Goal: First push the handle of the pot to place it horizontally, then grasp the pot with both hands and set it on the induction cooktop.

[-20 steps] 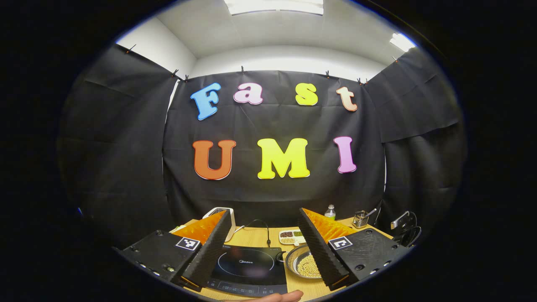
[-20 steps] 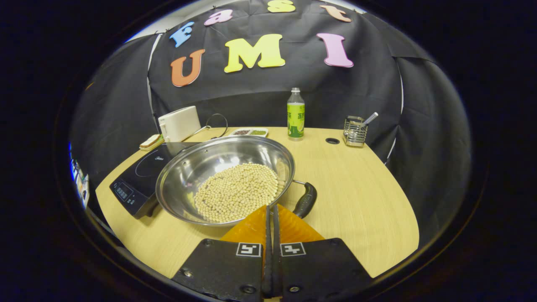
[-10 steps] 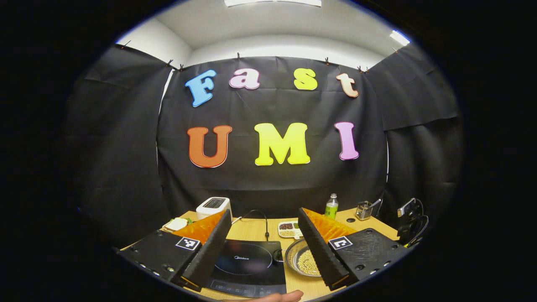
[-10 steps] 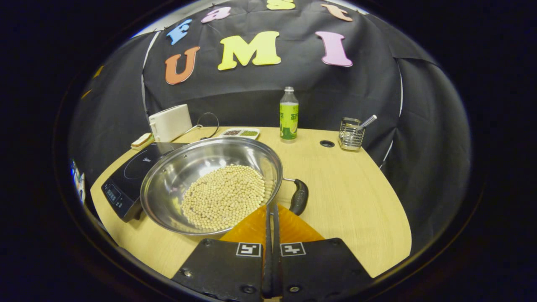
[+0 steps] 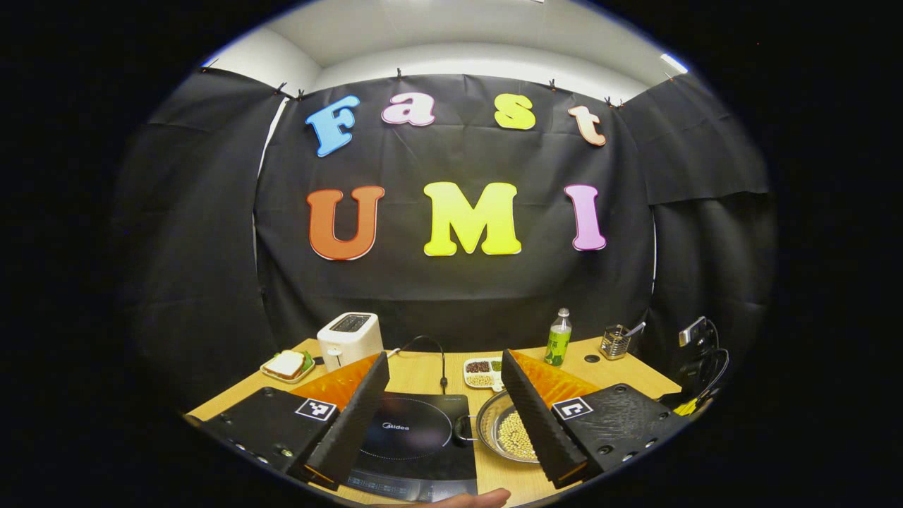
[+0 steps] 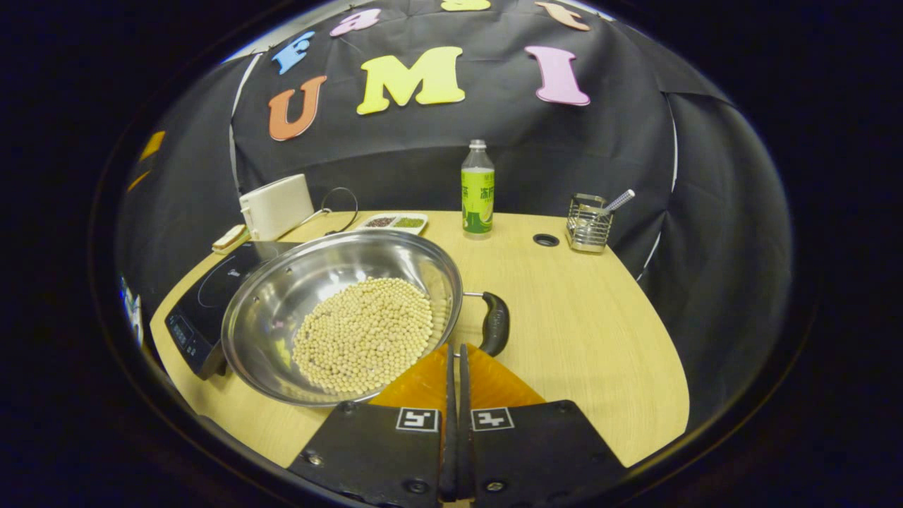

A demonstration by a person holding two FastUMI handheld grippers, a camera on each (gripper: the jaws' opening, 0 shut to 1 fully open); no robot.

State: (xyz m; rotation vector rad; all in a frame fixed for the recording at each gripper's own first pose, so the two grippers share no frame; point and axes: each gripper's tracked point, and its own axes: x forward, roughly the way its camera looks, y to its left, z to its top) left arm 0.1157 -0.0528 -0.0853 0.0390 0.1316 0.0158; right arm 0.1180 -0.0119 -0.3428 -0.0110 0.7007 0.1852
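Two grippers attend one round stainless-steel pot of pale beans, resting on the wooden table with its left edge just beside the black induction cooktop: right gripper, jaws together, close to the pot's black side handle; left gripper, jaws wide apart, above the cooktop and holding nothing. The handle's long axis runs near-to-far at the pot's right edge. Risk: a shove landing on the rim could slide the pot or spill beans.

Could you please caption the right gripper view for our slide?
Shut right gripper beside the handle of a bean-filled pot next to the cooktop.
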